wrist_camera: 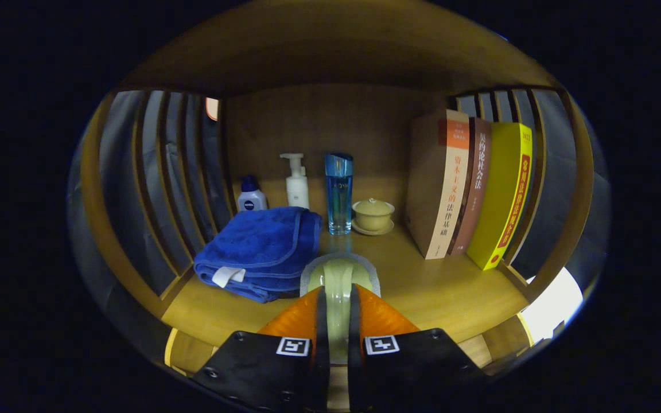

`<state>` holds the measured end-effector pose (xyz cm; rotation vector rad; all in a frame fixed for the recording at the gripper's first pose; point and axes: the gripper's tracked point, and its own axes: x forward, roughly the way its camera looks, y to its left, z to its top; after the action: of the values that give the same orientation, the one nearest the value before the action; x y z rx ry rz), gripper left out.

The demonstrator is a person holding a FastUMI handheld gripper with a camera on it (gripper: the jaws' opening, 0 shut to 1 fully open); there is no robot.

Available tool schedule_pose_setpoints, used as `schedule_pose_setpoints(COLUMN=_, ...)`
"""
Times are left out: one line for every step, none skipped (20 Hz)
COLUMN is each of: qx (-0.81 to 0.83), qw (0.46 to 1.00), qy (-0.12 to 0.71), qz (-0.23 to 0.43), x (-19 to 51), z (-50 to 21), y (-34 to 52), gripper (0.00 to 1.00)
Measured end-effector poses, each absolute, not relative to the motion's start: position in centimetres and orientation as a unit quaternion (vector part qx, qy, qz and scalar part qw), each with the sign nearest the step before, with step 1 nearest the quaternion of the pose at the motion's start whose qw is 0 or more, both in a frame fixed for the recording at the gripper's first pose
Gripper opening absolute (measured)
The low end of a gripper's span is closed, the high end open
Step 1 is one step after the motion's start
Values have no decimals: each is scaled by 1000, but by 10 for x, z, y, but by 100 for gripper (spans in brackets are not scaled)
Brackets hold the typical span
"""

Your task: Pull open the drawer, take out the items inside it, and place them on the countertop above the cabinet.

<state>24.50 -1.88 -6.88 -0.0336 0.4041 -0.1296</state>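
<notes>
My gripper (338,295) is shut on a pale, greenish roll with a grey rim (339,274), which stands on edge between the two fingers. The roll hangs just over the front part of the wooden countertop (439,289); whether it touches the wood I cannot tell. A folded blue towel (261,249) lies on the countertop just left of the roll, close to the left finger.
Behind the towel stand a small white bottle with a blue cap (251,196), a white pump bottle (296,182), a tall blue bottle (339,192) and a lidded cup on a saucer (373,215). Three upright books (468,189) lean at the right. Slatted wooden sides enclose the shelf.
</notes>
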Motion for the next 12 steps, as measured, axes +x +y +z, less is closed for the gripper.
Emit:
schedule_pose_setpoints(qx=-23, qw=978, qy=196, qz=-68, x=250, z=-70, y=-21, gripper=22)
schedule_pose_setpoints(qx=-30, qw=978, qy=195, qz=-70, x=253, z=-68, y=-22, gripper=24)
schedule_pose_setpoints(qx=-36, qw=977, qy=197, qz=-68, x=256, z=-71, y=-20, gripper=24)
schedule_pose_setpoints(qx=-42, qw=977, qy=199, qz=-67, x=257, z=-70, y=-19, gripper=25)
schedule_pose_setpoints(qx=-45, qw=977, qy=198, qz=-69, x=259, z=-69, y=-19, gripper=25)
schedule_pose_setpoints(qx=-47, qw=976, qy=198, qz=-71, x=261, z=-72, y=-20, gripper=27)
schedule_pose_setpoints(qx=-47, qw=976, qy=201, qz=-70, x=262, z=-74, y=-19, gripper=29)
schedule_pose_setpoints(qx=-48, qw=975, qy=204, qz=-70, x=260, z=-75, y=-19, gripper=32)
schedule_pose_setpoints(qx=-52, qw=975, qy=202, qz=-73, x=262, z=-75, y=-21, gripper=32)
schedule_pose_setpoints(qx=-51, qw=976, qy=202, qz=-69, x=260, z=-73, y=-18, gripper=32)
schedule_pose_setpoints(qx=-49, qw=976, qy=201, qz=-66, x=259, z=-72, y=-16, gripper=33)
schedule_pose_setpoints(qx=-48, qw=977, qy=197, qz=-65, x=257, z=-68, y=-15, gripper=35)
